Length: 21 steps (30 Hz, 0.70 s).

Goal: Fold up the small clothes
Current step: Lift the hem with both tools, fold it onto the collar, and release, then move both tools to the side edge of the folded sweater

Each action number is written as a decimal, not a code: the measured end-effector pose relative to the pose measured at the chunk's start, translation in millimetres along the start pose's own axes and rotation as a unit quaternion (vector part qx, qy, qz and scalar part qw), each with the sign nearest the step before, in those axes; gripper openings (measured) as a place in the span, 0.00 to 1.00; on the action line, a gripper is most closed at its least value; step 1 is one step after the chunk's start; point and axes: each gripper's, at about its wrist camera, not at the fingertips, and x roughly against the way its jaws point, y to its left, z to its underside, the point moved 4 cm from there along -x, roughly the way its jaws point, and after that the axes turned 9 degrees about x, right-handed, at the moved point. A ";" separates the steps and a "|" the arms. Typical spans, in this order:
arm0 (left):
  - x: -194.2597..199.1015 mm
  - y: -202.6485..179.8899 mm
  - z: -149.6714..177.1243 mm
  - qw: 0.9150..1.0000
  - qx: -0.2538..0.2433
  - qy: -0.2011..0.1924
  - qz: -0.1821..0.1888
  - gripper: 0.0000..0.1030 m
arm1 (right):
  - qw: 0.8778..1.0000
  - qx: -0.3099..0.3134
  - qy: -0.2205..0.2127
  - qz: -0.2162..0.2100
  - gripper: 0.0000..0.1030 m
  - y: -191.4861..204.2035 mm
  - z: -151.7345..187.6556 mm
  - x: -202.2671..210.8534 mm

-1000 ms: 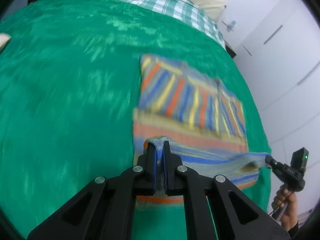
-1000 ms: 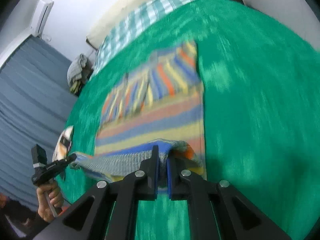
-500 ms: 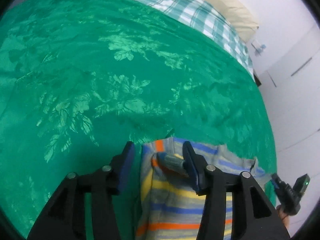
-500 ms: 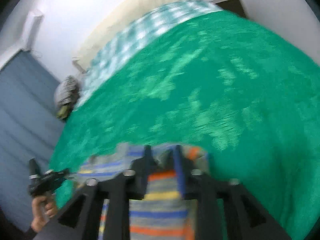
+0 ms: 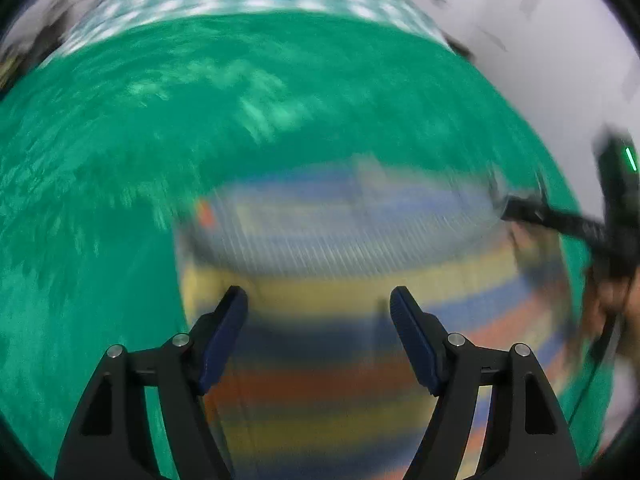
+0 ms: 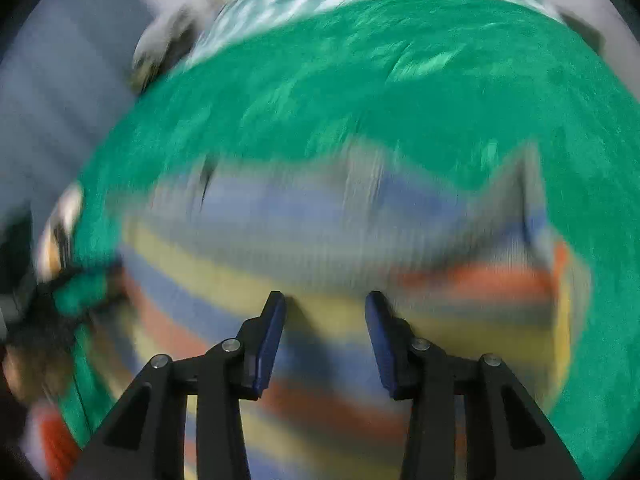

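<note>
The striped garment (image 5: 328, 276) lies on the green bedspread (image 5: 100, 208), its near part doubled over toward the far edge. Both views are heavily smeared, so the exact line of the fold cannot be read.

The left tool (image 5: 318, 304) is released: its jaws have just been opening and stand wide, with nothing pinched; only cloth shows below the gap. The right tool (image 6: 324, 306) is released too, its jaws also just opening, less wide, and empty. In the left view the right tool shows at the garment's right edge, and a hand (image 5: 612, 296) holds it.

Risks from here, as I judge them:
- The upper layer is now free. A blue pad (image 5: 224, 340) that drags across the knit could snag it and pull the fold back open.
- The far right corner (image 6: 516, 184) seems to stick up in a peak. If it is left so, the next fold may come out crooked or bulky.
- The bedspread is soft and can ruck; a low grab for the next edge may pinch it along with the garment.
- A grab at a doubled edge may take one layer only, and the layers would then slide apart.
</note>
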 end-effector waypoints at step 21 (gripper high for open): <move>137.5 11.1 166.7 0.985 -0.133 -0.058 -0.092 0.83 | 0.992 0.069 -0.024 0.103 0.62 -12.6 263.2 194.3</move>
